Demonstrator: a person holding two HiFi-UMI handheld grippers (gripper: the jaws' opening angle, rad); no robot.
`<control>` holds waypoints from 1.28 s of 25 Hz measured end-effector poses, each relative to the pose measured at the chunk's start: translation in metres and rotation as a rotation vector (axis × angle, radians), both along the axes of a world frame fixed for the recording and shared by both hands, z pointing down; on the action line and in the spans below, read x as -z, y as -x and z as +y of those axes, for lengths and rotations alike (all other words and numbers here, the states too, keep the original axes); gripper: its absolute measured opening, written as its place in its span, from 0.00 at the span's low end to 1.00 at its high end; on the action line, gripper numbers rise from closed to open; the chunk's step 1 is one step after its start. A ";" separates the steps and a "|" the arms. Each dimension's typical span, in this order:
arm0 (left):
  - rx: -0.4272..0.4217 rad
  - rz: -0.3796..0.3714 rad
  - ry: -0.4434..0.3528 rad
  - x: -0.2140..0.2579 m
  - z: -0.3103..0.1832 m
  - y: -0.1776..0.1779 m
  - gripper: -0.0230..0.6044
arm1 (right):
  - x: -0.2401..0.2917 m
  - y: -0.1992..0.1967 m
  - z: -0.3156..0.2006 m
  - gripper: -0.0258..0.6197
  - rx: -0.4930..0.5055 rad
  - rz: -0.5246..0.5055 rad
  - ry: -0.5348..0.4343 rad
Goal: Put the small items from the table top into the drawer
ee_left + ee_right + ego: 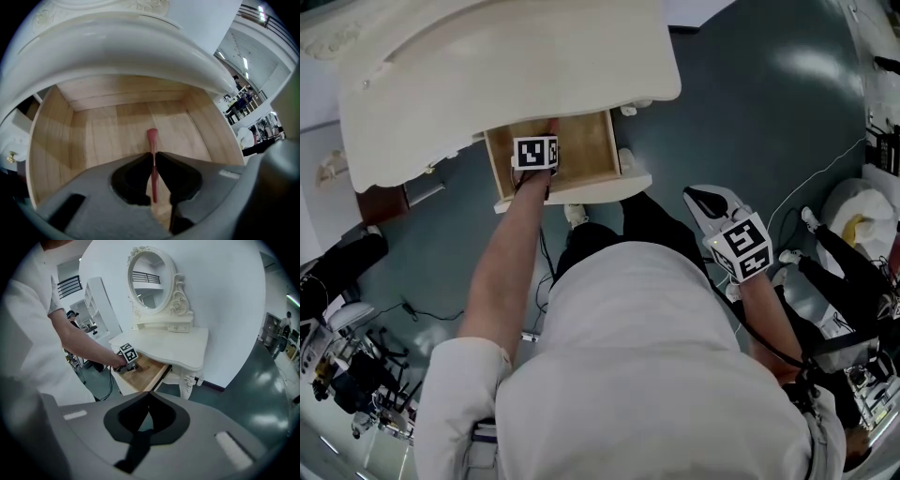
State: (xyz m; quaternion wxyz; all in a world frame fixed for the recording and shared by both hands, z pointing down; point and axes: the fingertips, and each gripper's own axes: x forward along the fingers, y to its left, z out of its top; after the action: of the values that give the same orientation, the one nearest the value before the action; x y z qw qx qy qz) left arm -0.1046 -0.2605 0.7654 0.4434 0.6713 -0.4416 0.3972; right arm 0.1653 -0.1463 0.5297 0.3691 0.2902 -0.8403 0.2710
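a: where is the left gripper [153, 158]?
b: reached into the open wooden drawer [51, 140], which is pulled out from under the front edge of the white dressing table [487, 66]. the person's bare forearm [502, 272] is stretched out behind it.
a: and its fingers?
b: pressed in on a thin pink stick [152, 138], pinching it partway along its length. the stick's rounded end pokes out past the tips toward the drawer's back wall, over the middle of the drawer floor. whether it touches the wood cannot be told.
a: the right gripper [147, 398]?
b: held low at the person's right side over the grey floor [750, 103], well apart from the drawer. its fingers are closed tip to tip, with nothing between them.
a: what does its camera take in?
b: the dressing table from across the room, with the oval mirror [149, 275] standing at the table's back edge and the left gripper's marker cube at the drawer.
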 end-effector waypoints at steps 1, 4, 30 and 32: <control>0.000 -0.002 0.001 -0.001 -0.001 0.000 0.11 | -0.001 -0.001 -0.002 0.04 0.001 -0.001 0.003; -0.002 -0.010 0.000 -0.003 -0.002 0.000 0.11 | -0.003 -0.001 -0.004 0.04 0.003 -0.004 0.009; -0.028 -0.038 -0.016 0.013 0.006 0.007 0.19 | -0.003 0.012 -0.002 0.04 0.017 -0.035 0.000; -0.029 -0.032 -0.032 0.022 0.007 0.009 0.19 | -0.001 0.017 0.000 0.04 0.025 -0.040 -0.007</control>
State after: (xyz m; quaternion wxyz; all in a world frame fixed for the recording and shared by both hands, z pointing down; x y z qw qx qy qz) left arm -0.1134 -0.2531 0.7438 0.4197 0.6780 -0.4451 0.4074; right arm 0.1484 -0.1468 0.5303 0.3546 0.2756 -0.8520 0.2692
